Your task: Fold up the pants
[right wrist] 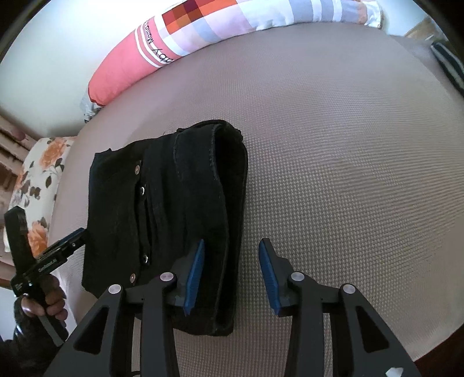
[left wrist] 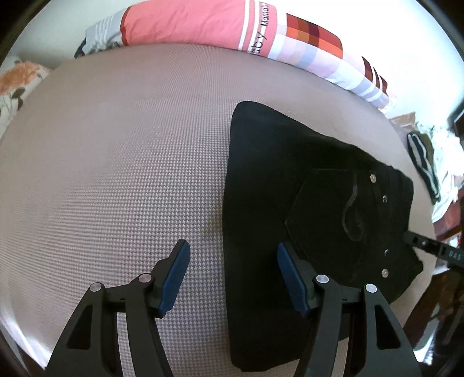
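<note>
Black pants (left wrist: 313, 208) lie folded in a compact stack on the grey-brown textured bed surface (left wrist: 116, 174), back pocket and metal rivets facing up. My left gripper (left wrist: 232, 252) is open and empty, hovering over the stack's left folded edge. In the right wrist view the pants (right wrist: 174, 217) show their layered folded edge on the right. My right gripper (right wrist: 232, 252) is open and empty, straddling that edge from above. The right gripper's tip (left wrist: 417, 240) shows at the waistband side; the left gripper (right wrist: 69, 243) shows at the stack's left, held by a hand.
A long pink and checked bolster (left wrist: 232, 26) lies along the bed's far edge by the white wall. A floral pillow (right wrist: 37, 185) sits at one end. Striped clothing (left wrist: 420, 162) and clutter lie beyond the other end.
</note>
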Available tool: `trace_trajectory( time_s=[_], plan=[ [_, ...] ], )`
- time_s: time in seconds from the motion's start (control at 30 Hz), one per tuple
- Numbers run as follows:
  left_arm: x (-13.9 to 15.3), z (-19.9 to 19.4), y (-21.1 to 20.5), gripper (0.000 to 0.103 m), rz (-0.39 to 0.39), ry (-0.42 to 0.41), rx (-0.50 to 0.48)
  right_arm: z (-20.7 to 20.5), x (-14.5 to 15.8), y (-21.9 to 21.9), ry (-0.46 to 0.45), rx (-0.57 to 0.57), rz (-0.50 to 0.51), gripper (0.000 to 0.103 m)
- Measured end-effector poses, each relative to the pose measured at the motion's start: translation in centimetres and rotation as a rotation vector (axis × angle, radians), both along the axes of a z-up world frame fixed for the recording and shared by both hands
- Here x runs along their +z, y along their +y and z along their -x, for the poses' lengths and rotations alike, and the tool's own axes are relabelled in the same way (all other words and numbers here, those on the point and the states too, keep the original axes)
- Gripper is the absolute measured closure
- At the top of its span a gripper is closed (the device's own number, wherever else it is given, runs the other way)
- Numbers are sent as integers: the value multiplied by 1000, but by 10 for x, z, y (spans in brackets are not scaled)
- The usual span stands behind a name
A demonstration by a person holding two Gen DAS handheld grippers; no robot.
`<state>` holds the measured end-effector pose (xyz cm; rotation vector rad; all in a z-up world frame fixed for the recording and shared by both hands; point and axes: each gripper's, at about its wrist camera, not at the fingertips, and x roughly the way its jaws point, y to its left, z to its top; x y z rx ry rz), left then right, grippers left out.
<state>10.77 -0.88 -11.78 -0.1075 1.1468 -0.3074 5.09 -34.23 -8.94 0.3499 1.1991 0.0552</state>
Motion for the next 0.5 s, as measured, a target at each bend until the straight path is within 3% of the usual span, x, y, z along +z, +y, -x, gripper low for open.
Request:
trace_trajectory(
  time_s=[0.23,0.5],
  plan=[
    [-8,-8,4,40,101,76,-18,-7,-9,-11,11,23,-97,66],
    [-12,-13,6,40,174,101,-67,-12,-28,-30,15,37,-295,66]
  ],
)
